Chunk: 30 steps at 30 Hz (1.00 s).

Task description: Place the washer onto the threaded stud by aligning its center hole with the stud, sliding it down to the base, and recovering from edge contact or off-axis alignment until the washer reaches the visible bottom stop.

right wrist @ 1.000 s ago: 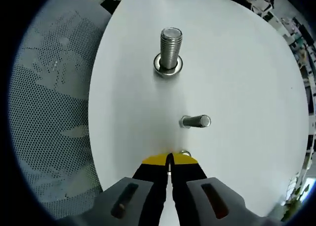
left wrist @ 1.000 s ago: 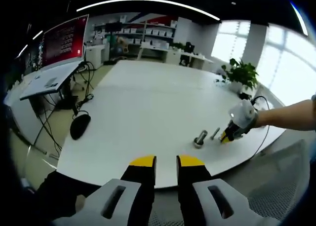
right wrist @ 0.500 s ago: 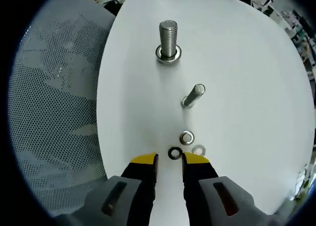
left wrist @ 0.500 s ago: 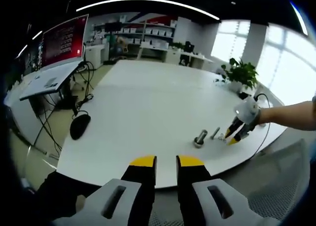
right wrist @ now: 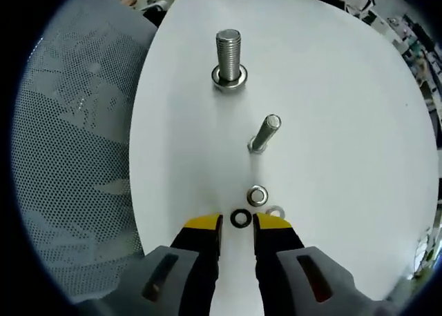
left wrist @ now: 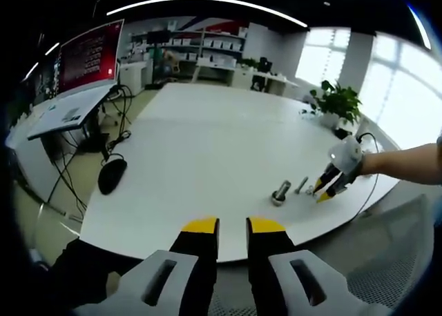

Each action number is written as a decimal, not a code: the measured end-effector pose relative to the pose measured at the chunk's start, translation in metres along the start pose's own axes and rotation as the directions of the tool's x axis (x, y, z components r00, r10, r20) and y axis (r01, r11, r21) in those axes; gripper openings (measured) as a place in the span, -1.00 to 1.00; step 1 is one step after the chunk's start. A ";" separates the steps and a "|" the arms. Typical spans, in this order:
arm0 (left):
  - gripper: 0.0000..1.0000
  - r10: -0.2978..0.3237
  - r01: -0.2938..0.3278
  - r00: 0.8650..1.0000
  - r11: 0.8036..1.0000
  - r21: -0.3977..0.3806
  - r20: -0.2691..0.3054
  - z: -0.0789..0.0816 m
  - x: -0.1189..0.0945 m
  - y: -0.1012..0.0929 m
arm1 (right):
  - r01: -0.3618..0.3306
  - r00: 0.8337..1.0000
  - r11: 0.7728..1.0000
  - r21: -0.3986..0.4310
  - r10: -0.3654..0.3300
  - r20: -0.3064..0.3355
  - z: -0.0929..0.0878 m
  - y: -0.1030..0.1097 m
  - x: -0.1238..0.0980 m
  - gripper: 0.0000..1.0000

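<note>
In the right gripper view a large threaded stud (right wrist: 228,59) stands upright on the white table (right wrist: 331,102), with a silver washer at its base. A smaller bolt (right wrist: 264,133) stands tilted nearer to me. A black washer (right wrist: 239,218) lies flat on the table between the yellow tips of my right gripper (right wrist: 238,223), which is open around it. A silver nut (right wrist: 257,195) and a pale washer (right wrist: 275,211) lie just beyond. In the left gripper view my left gripper (left wrist: 232,227) is open and empty near the table's edge, and the right gripper (left wrist: 323,192) hovers beside the stud (left wrist: 280,193).
A grey mesh chair (right wrist: 69,164) runs along the table's left edge in the right gripper view. In the left gripper view a black mouse-like object (left wrist: 112,176) with cables sits beside the table, a red screen (left wrist: 90,57) stands at left, and a potted plant (left wrist: 336,103) is on the far side.
My right gripper went from shut to open and pulled back, uncovering the black washer, nut and pale washer. It has since edged forward around the black washer. The left gripper stayed still.
</note>
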<state>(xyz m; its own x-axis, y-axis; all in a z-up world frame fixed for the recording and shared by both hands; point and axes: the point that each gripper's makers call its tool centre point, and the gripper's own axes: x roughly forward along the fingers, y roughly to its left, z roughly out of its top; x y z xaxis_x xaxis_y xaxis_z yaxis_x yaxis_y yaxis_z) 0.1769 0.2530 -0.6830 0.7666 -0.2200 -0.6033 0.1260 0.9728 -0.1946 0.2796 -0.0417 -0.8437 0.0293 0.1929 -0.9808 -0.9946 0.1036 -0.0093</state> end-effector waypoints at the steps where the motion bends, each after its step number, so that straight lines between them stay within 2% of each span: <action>1: -0.74 0.001 -0.001 1.000 1.000 -0.001 0.001 0.000 0.000 0.000 | 0.000 1.000 1.000 -0.006 0.000 0.000 0.000 0.000 0.000 -0.61; 3: -0.74 0.001 -0.001 1.000 1.000 -0.001 0.005 0.001 0.000 0.000 | 0.003 1.000 1.000 -0.020 -0.003 0.000 -0.002 -0.002 0.000 -0.65; 6: -0.74 0.000 0.000 1.000 1.000 -0.001 0.004 0.001 0.000 0.000 | -0.001 1.000 1.000 0.018 0.001 0.015 -0.002 -0.004 0.000 -0.65; 9: -0.74 -0.002 0.002 1.000 1.000 -0.001 0.007 0.001 0.000 -0.001 | 0.000 0.999 1.000 -0.007 0.001 0.035 -0.002 -0.003 0.000 -0.66; 10: -0.74 -0.002 0.002 1.000 1.000 0.000 0.008 0.001 0.000 -0.001 | 0.007 0.999 1.000 0.004 -0.007 0.037 -0.002 -0.004 0.000 -0.72; 12: -0.74 -0.001 0.001 1.000 1.000 0.000 0.008 0.001 0.000 -0.001 | 0.007 0.999 0.999 0.045 -0.009 0.034 -0.002 -0.006 0.000 -0.73; 17: -0.74 -0.001 0.001 1.000 1.000 0.000 0.006 0.001 0.000 -0.001 | 0.027 1.000 0.999 0.047 -0.027 0.008 -0.004 -0.007 -0.003 -0.74; 19: -0.74 -0.001 0.001 1.000 1.000 0.000 0.004 0.001 0.000 -0.001 | 0.036 0.998 0.998 0.044 -0.038 0.041 0.002 -0.008 -0.008 -0.74; 21: -0.74 0.000 0.000 1.000 1.000 0.000 0.002 0.000 0.001 0.000 | 0.021 0.999 0.998 0.058 -0.023 0.048 0.004 -0.006 -0.012 -0.74; 30: -0.75 0.001 -0.001 1.000 1.000 0.002 -0.012 -0.002 0.001 0.000 | 0.025 0.998 0.999 0.025 -0.027 0.064 0.022 -0.008 -0.034 -0.74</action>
<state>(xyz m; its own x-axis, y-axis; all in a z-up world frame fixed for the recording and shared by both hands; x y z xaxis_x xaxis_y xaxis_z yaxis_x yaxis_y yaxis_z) 0.1764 0.2528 -0.6850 0.7592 -0.2202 -0.6125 0.1265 0.9730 -0.1930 0.2886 -0.0278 -0.8056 0.0622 0.2517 -0.9658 -0.9907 0.1329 -0.0292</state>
